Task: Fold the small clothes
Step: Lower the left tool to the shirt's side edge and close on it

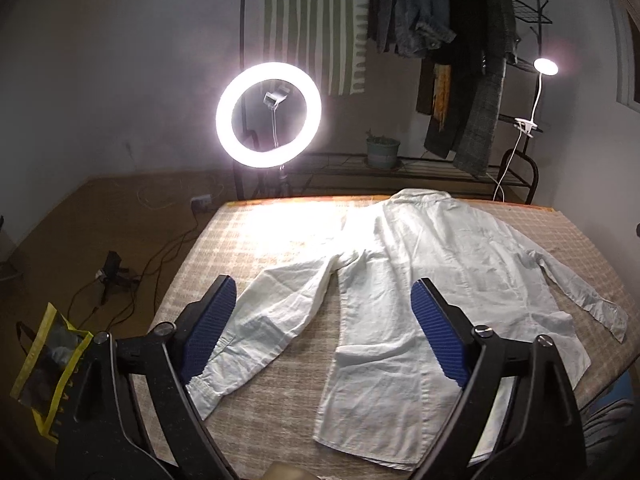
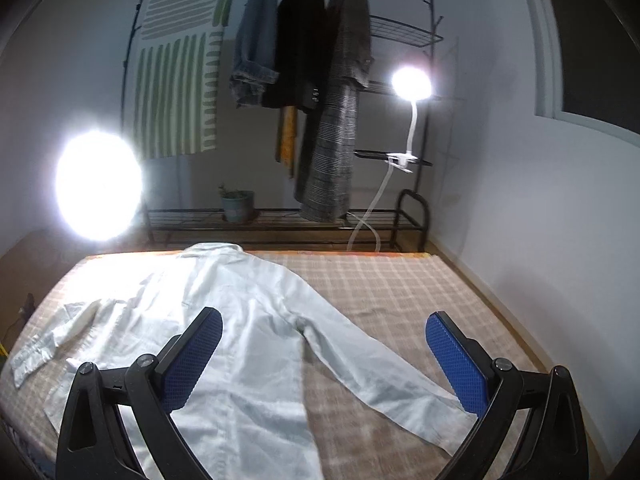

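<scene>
a ring light (image 1: pixel 268 115) glares ahead of me beside a black clothes rack (image 2: pixel 404 32) with hanging coats (image 2: pixel 344 100), against pale walls (image 2: pixel 520 180).

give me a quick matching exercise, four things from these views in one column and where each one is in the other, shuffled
Things:
1. white shirt
2. ring light
3. plant pot
4. clip lamp

Places:
A. on the rack's low shelf
B. clamped to the rack's right side
C. spread flat on the checked bed cover
D. on a stand beyond the bed's far left corner

Pairs: 1-C, 2-D, 3-A, 4-B
</scene>
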